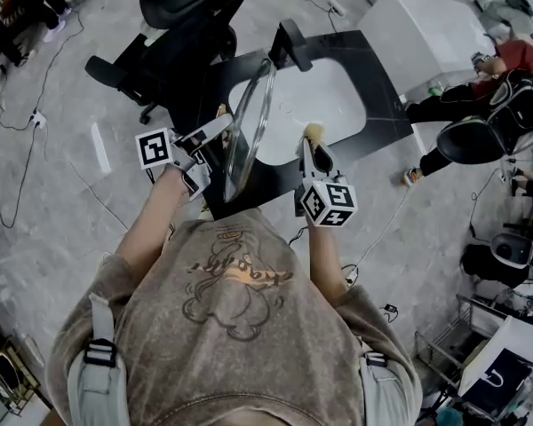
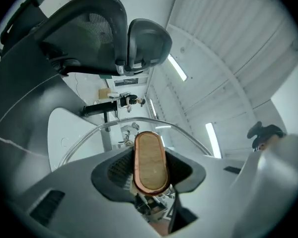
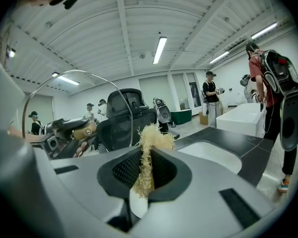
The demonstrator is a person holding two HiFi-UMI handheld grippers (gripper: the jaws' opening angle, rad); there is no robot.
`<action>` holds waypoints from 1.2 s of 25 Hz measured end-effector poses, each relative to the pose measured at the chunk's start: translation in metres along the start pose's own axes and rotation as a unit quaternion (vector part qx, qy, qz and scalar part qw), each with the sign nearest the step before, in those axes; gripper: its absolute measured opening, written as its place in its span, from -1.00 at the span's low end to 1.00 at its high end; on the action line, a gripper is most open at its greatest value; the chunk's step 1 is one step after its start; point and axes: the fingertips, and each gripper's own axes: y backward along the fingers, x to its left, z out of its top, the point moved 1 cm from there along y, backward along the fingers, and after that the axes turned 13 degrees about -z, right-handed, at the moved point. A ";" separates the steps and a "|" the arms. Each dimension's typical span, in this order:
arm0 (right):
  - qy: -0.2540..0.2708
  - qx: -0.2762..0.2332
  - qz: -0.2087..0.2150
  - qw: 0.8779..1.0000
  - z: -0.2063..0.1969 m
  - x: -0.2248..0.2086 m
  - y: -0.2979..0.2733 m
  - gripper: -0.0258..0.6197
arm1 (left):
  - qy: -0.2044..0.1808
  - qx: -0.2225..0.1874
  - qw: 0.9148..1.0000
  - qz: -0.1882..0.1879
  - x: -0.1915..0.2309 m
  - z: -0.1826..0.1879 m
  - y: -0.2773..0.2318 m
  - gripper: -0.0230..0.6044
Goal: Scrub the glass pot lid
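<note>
Glass on edge is what matters here: the glass pot lid (image 1: 251, 122) stands upright above the white sink (image 1: 342, 105), its rim running from near the person's chest away toward the far side of the basin. The left gripper (image 1: 215, 131) has it by the wooden knob (image 2: 150, 161), jaws part-closed with the pads pressed on either side of that oblong handle. So the knob side faces left and the underside, as I judge it, faces right.

The right gripper (image 1: 314, 152) sits on that right side, clamped on a straw-coloured fibre scrubber (image 1: 314, 132) whose tuft stands near the glass but seems apart from it. It is the nearer tool, and the coming stroke likely calls for a short sideways move leftward to bring fibre onto glass.

The left gripper view shows the grip on the knob, which the head view largely hides. The right gripper view shows the scrubber pinched between its jaws and the lid as a thin arc to its left — but the gap between them reads only from the head view.
</note>
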 end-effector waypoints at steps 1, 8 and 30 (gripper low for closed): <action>0.000 -0.001 0.000 1.000 0.000 0.001 0.001 -0.80 | 0.004 -0.001 1.000 -0.005 -0.001 -0.001 0.000 -0.35; -0.009 -0.018 0.024 1.000 0.014 0.025 -0.001 -0.80 | 0.011 0.014 1.000 -0.016 -0.003 -0.007 0.000 -0.35; -0.002 -0.107 0.132 0.985 0.106 0.106 0.011 -0.80 | 0.041 0.063 0.997 -0.023 -0.001 -0.039 -0.008 -0.35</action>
